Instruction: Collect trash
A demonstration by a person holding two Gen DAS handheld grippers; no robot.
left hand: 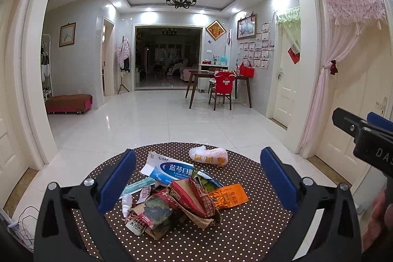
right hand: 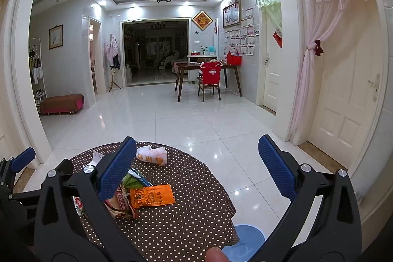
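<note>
both grippers (left hand: pixel 196 178) (right hand: pixel 196 168) spread wide, above trash pile (left hand: pixel 181 198), dotted table (left hand: pixel 245 237)

- A round table under a brown polka-dot cloth (left hand: pixel 245 232) stands in the foreground on a white tiled floor (left hand: pixel 159 122).
- A heap of crumpled wrappers and cartons (left hand: pixel 176 203) lies on its near middle.
- An orange foil packet (left hand: pixel 231 195) lies at the heap's right edge.
- A white crumpled plastic bag (left hand: pixel 208 156) sits apart, behind the heap.
- A blue plastic bin (right hand: pixel 245 240) stands on the floor, right of the table.
</note>
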